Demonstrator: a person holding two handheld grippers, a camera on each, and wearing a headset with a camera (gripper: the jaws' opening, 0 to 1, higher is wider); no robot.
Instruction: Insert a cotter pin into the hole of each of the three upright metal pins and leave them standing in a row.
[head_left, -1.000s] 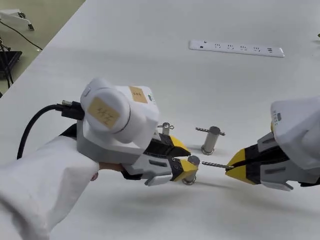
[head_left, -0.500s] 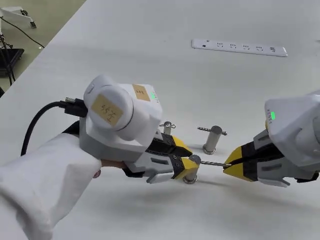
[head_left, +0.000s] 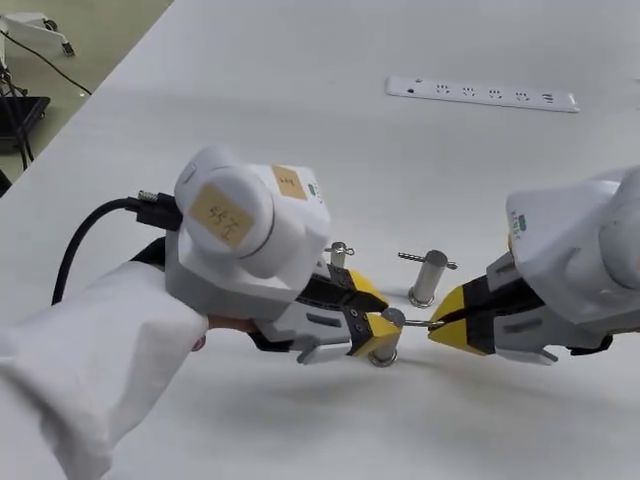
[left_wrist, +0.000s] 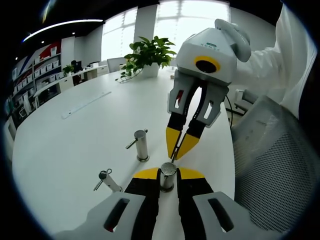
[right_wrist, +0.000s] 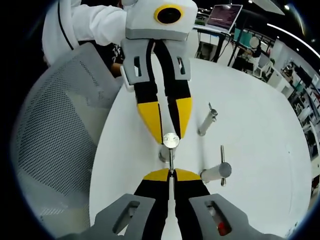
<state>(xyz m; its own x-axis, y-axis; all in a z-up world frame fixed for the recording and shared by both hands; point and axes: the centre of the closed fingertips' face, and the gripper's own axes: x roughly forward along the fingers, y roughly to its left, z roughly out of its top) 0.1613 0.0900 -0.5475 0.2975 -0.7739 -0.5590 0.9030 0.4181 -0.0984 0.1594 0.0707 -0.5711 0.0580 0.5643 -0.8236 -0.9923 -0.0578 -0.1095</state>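
1. My left gripper (head_left: 375, 318) is clamped on the near metal pin (left_wrist: 168, 176), which stands upright on the table (head_left: 300, 420).
2. My right gripper (head_left: 440, 323) pinches the cotter pin (right_wrist: 170, 160), its tip at that pin's head. I can't tell if it's in the hole.
3. Danger: if the tip sits off the hole, my push bends the thin cotter or twists the pin in the jaws.
4. The middle pin (head_left: 428, 277) and far pin (head_left: 338, 254), both already cottered, stand just behind. A careless swing topples them.
5. The power strip (head_left: 480, 95) is well apart.
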